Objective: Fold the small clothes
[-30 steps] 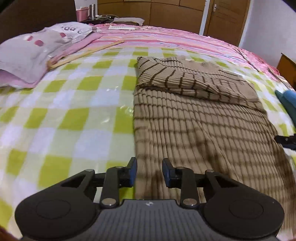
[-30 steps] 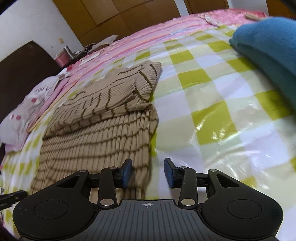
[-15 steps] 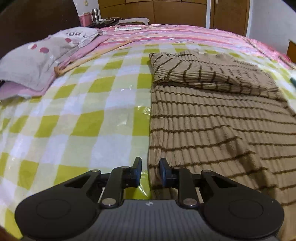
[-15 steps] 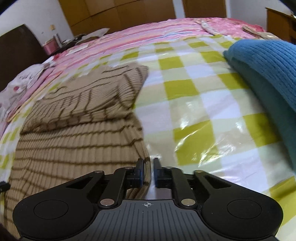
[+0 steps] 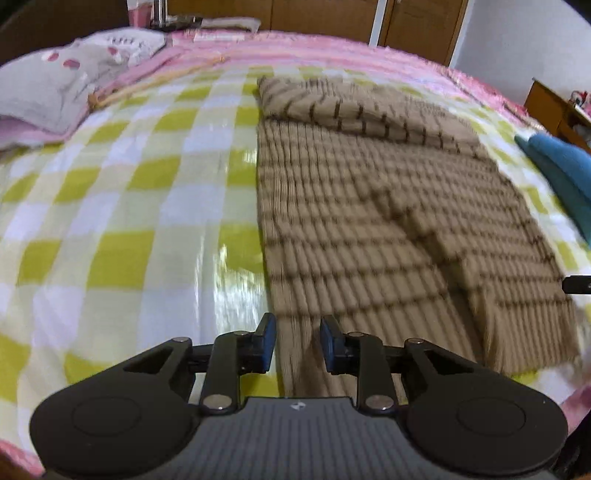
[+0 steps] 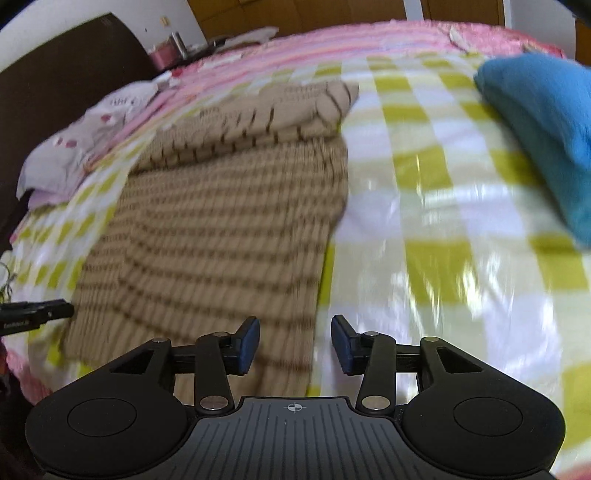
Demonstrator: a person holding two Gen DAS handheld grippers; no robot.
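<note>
A tan ribbed knit sweater with thin dark-brown stripes lies flat on a bed covered by a glossy yellow-green and white checked sheet, its long axis running away from both cameras toward the wooden wardrobe doors at the far side of the room. The far end is doubled back onto the body in a thick fold, and there the stripes run crosswise to those on the lower part. The left gripper hovers over the sweater's near left edge, its jaws partly spread with the knit edge showing in the gap but the blue pads not pressing on it. The right gripper sits over the near right edge, its jaws having just been opening and now standing wide, with the fabric border between them but untouched. A blue knitted garment lies well apart on the right side of the sheet. A grey pillow with pink spots rests at the left, near a dark headboard.
</note>
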